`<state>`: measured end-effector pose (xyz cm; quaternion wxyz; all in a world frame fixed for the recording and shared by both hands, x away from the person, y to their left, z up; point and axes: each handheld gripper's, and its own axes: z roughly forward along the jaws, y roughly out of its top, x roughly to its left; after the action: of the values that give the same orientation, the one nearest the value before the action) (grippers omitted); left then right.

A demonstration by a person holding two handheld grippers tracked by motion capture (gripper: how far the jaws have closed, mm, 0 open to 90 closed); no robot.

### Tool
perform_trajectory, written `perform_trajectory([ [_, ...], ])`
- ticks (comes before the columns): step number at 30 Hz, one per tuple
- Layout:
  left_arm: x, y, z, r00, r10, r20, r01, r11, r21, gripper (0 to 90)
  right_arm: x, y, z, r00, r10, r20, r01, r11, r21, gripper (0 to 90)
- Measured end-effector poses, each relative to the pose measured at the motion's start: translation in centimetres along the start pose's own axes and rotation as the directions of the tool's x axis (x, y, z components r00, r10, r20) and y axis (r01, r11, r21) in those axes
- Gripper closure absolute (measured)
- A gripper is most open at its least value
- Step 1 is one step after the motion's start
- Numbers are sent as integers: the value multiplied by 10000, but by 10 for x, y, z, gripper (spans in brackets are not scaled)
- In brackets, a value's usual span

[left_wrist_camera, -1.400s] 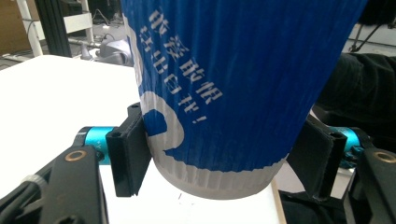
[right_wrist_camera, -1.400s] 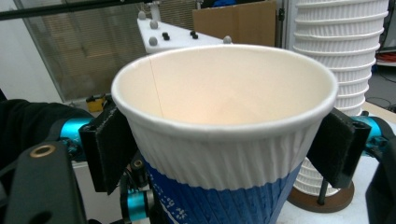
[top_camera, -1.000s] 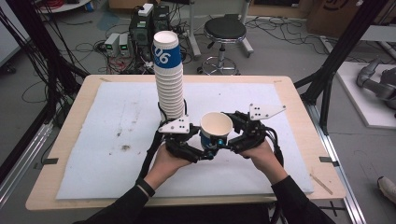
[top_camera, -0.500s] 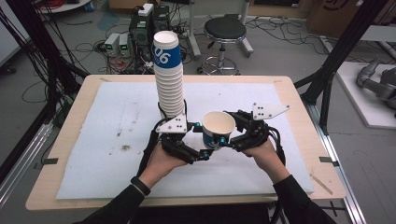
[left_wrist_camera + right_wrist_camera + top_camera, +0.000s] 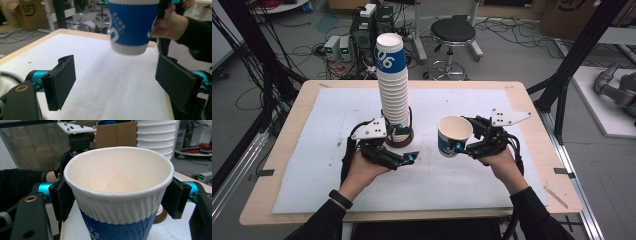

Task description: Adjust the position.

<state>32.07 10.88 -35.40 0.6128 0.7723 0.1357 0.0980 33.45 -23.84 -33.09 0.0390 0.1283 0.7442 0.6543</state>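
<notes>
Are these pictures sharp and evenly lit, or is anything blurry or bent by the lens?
High view: even room light, soft overall, with a faint shadow under the cup stack on the table. Left gripper view: the held cup is slightly blurred and cut off at the top; the table edge looks curved. Right gripper view: the cup's rim is close and fairly sharp, the background soft.

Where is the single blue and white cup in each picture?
High view: the cup is right of centre, in the right claw.
Left gripper view: cup at top, above the table.
Right gripper view: cup in the middle.
Shared landmark: the tall cup stack.
</notes>
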Motion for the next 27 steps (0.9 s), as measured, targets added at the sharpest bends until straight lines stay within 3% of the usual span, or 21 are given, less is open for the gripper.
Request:
perform_trajectory([
  [3, 2, -3, -11, 9982, 310, -508, -307, 9995, 61, 167, -1, -1, -3, 9999, 38, 131, -39, 10000, 84, 237],
  [8, 8, -8, -29, 9930, 282, -1145, -300, 9994, -142, 167, -5, -4, -7, 9994, 46, 331, -51, 9999, 155, 237],
  [10, 11, -11, -33, 9923, 103, -1233, -135, 9996, -247, 167, -6, -4, -8, 9991, 117, 398, -124, 9998, 162, 237],
  [19, 15, -13, -43, 9854, 103, -1697, -199, 9983, -550, 167, -10, -6, -14, 9984, 124, 557, -133, 9998, 167, 237],
  [27, 14, -14, -40, 9870, 63, -1605, -152, 9984, -538, 167, -11, -6, -18, 9979, 103, 633, -112, 9998, 147, 238],
])
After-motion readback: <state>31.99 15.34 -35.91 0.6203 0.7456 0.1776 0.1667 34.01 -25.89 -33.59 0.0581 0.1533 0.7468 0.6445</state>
